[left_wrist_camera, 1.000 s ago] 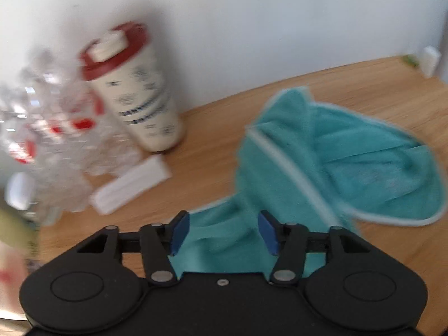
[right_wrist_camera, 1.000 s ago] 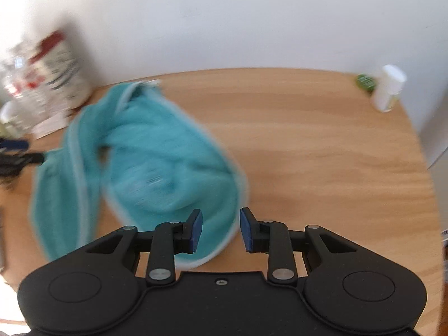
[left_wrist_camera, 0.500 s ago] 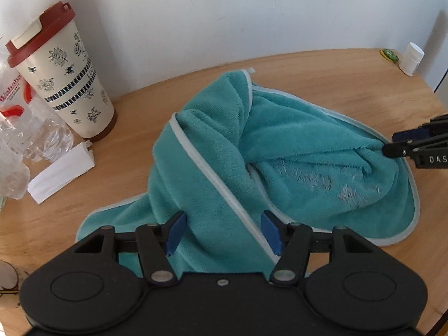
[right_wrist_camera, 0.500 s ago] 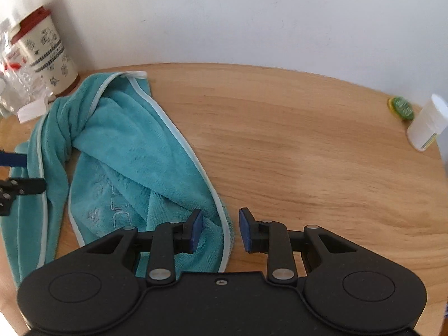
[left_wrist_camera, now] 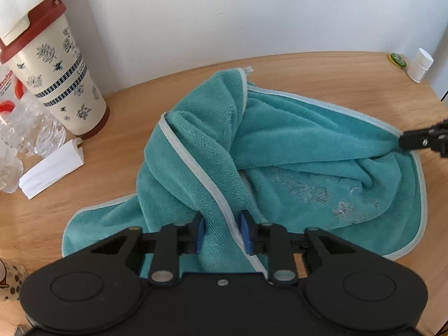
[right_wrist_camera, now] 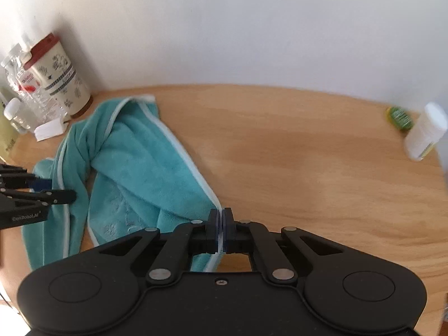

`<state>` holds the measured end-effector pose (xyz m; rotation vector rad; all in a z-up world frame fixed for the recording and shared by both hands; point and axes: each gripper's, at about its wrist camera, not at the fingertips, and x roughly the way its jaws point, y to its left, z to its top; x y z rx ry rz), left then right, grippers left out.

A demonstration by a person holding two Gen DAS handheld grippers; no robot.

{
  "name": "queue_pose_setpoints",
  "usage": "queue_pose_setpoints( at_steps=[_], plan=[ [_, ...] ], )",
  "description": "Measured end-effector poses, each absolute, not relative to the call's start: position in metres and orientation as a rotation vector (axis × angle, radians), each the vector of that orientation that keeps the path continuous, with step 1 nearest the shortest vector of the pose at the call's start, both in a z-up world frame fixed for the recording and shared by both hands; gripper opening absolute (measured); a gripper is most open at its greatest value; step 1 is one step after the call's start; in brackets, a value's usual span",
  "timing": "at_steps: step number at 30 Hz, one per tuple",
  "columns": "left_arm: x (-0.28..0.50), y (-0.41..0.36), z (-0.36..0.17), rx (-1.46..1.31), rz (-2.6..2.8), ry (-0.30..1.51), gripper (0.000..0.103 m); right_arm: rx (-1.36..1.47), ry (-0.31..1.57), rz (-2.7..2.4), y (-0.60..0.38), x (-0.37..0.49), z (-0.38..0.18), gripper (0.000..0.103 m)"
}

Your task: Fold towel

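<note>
Since half a second ago the right gripper (right_wrist_camera: 223, 218) has gone from jaws apart to jaws pressed together on the pale-trimmed edge of the teal towel (left_wrist_camera: 280, 145), and the left gripper (left_wrist_camera: 222, 224) has narrowed its gap around a raised ridge of the same cloth. In the left wrist view that ridge is running between the two blue pads (left_wrist_camera: 245, 231), with the white piping lying against the right-hand one; the jaws are standing a little apart with cloth filling the space, and whether they are truly gripping it cannot be told. The towel is lying bunched and twisted on the wooden table (right_wrist_camera: 294, 151), its near hem trailing under the left gripper and its far corner reaching toward the wall. Taking the towel as the mark, a cream tumbler (left_wrist_camera: 56, 70) with a red lid is standing beyond its left side, a folded white paper (left_wrist_camera: 51, 172) is lying near that same side, crinkled clear plastic (left_wrist_camera: 33, 128) is sitting just past the paper, and a small white bottle (left_wrist_camera: 420, 65) is standing well apart beyond its right side, beside a green cap (left_wrist_camera: 397, 59).
</note>
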<state>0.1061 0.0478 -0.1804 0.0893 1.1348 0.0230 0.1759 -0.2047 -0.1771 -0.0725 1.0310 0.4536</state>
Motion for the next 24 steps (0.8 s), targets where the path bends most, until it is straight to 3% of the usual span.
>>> queue_pose_setpoints(
  at_steps=[16,24],
  plan=[
    [0.09,0.033,-0.137,0.133,-0.03,1.028,0.012,-0.331,0.661,0.304,-0.211,0.157,-0.064,0.002],
    [0.072,0.025,-0.119,0.167,-0.089,0.994,0.011,-0.472,0.721,0.234,-0.229,0.146,-0.099,0.008]
  ],
)
